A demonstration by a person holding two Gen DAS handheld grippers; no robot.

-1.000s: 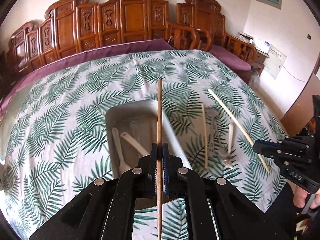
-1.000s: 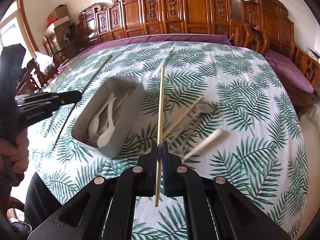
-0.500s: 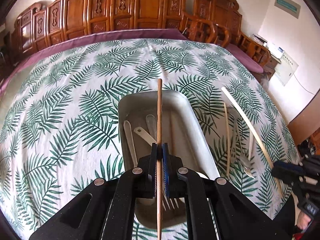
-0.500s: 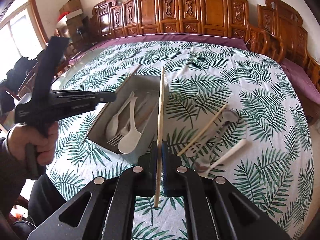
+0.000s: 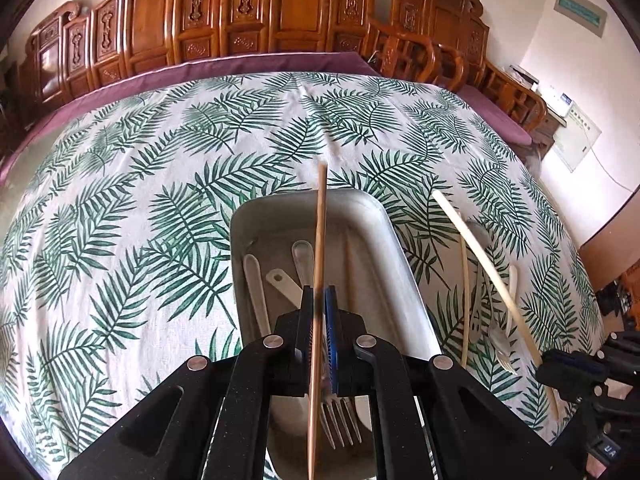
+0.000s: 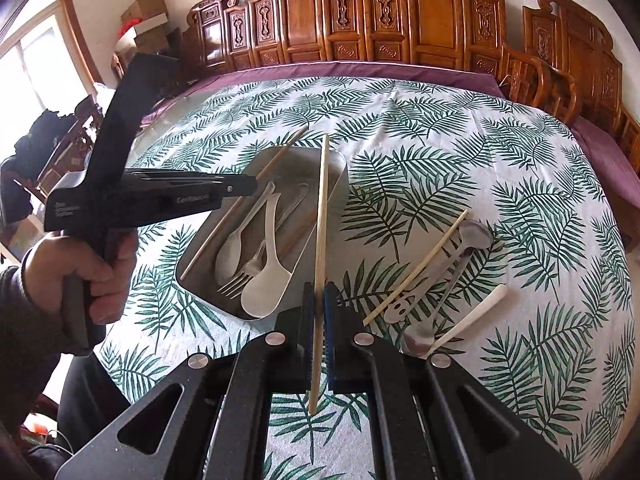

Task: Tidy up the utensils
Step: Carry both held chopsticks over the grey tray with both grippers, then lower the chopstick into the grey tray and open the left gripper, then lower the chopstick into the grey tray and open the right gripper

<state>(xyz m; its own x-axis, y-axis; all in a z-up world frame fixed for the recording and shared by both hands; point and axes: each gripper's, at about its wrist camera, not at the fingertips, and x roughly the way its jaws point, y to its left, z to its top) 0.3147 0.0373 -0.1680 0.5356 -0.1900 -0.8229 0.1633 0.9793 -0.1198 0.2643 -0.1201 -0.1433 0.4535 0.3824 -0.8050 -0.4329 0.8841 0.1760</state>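
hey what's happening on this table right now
A person is sorting utensils into a metal tray on a leaf-print tablecloth. The left gripper is shut on a brown chopstick held over the tray, which already contains spoons and a fork. The right gripper is shut on a pale chopstick. More utensils lie loose on the cloth beside the tray.

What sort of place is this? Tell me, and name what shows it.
Most likely a home dining or sitting room. A round table under a palm-leaf tablecloth is ringed by carved wooden chairs, with a window and stacked cardboard boxes off to one side, and loose cutlery beside a metal tray.
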